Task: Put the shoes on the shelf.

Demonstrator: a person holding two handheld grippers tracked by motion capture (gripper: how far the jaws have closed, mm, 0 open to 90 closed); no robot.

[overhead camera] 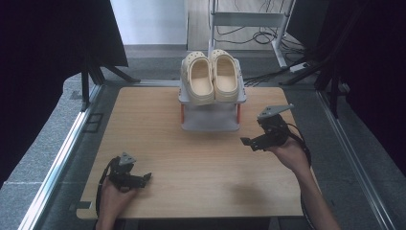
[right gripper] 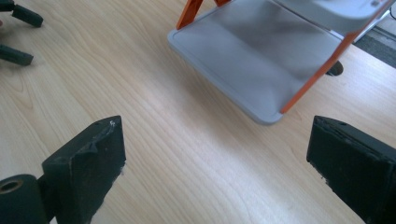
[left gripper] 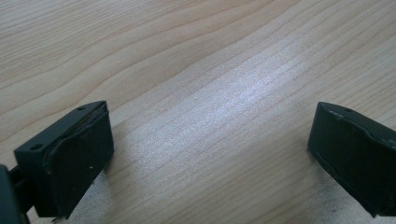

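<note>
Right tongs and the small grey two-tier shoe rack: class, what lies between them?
Bare wooden tabletop alone separates the open right tongs from the rack, seen in the right gripper view.

Cream clogs (overhead camera: 213, 76) sit atop a grey rack (overhead camera: 211, 115); both tongs hover apart.

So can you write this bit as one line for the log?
left tongs: open, empty | right tongs: open, empty | cream clogs: top shelf of shoe rack
</note>
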